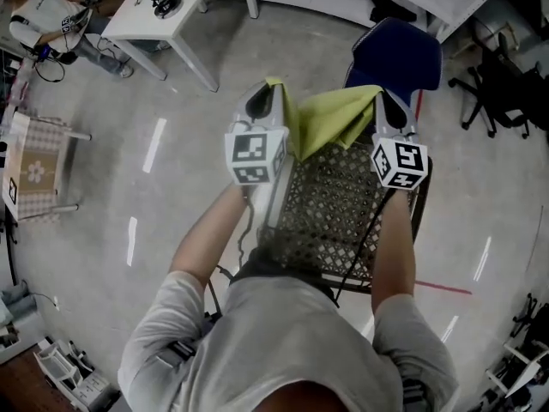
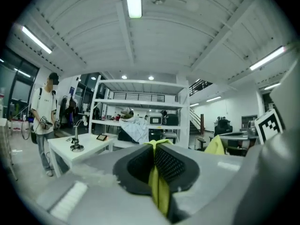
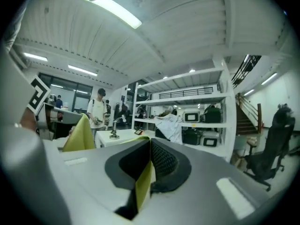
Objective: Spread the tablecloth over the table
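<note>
1. One dark lattice top [image 1: 334, 217] lies right under both grippers and against the person's body. I take it for the table meant, though I cannot be sure. It is bare but for its far edge. A white table [image 1: 163, 11] and a blue chair [image 1: 399, 54] stand apart beyond it.
2. The yellow-green cloth [image 1: 330, 118] hangs bunched between the grippers, over that far edge. Its held edge runs left to right from one gripper to the other. The slack sags in folds in the middle, not spread at all.
3. The left gripper [image 1: 262, 103] and right gripper [image 1: 390, 110] sit level and near each other, neither nearer the top than the other.
4. In the left gripper view the jaws are pressed together on a fold of cloth [image 2: 159, 186], which runs down between the pads at the gripper's tip [image 2: 155, 163].
5. In the right gripper view the jaws are likewise clamped on the cloth [image 3: 142, 187] at the tip [image 3: 149, 165].
6. Judgement: the top lies below and towards the person, so the coming move calls for drawing the grippers apart sideways to tauten the edge before lowering.
</note>
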The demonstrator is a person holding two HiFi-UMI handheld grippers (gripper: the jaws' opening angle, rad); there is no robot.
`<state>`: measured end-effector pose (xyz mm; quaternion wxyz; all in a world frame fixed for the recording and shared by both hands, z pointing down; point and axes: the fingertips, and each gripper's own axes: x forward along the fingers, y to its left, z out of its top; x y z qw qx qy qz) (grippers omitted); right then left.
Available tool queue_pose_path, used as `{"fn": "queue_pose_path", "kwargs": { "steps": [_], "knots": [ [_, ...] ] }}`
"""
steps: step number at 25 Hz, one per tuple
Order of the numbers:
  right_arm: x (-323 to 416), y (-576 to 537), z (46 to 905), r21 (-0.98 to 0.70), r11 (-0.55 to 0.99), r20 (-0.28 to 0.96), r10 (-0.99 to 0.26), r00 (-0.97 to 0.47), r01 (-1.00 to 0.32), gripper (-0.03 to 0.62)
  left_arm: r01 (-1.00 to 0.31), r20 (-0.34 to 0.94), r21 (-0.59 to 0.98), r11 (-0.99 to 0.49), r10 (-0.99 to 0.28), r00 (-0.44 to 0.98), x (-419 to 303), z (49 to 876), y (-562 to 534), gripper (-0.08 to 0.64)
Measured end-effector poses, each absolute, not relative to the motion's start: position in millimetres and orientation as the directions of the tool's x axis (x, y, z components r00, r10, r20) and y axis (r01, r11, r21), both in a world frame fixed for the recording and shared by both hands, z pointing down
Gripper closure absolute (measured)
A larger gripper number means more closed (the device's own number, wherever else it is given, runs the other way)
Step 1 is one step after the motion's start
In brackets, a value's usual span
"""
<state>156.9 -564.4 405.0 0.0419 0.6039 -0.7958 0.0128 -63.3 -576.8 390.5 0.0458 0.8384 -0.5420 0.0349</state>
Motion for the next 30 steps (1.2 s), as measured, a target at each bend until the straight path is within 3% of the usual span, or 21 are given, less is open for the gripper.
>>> {"fn": "queue_pose_path", "kwargs": {
  "steps": [4, 8, 20, 25, 30],
  "knots": [
    [236, -536, 362, 0.094, 0.125, 0.026, -0.992, -0.123, -0.988, 0.583, -0.902, 0.037, 0.034, -0.431, -0.901, 0.432, -53, 352, -573, 0.532],
    [275, -513, 351, 0.09, 0.033, 0.015, -0.999, -0.031, -0.995, 0.583, -0.905, 0.053, 0.069, -0.42, -0.904, 0.424, -49, 343, -564, 0.532],
    [200, -493, 386, 0.03, 0.149, 0.113, -0.983, -0.145, -0.988, 0.583, -0.912, 0.105, 0.111, -0.396, -0.908, 0.407, -89, 373, -521, 0.532],
    [148, -488, 392, 0.011, 0.173, 0.129, -0.977, -0.17, -0.985, 0.583, -0.896, 0.186, 0.103, -0.433, -0.876, 0.445, -112, 400, -497, 0.532],
    [165, -470, 411, -0.049, 0.134, 0.16, -0.977, -0.141, -0.99, 0.583, -0.896, 0.213, 0.097, -0.433, -0.871, 0.443, -111, 405, -492, 0.532]
  ]
}}
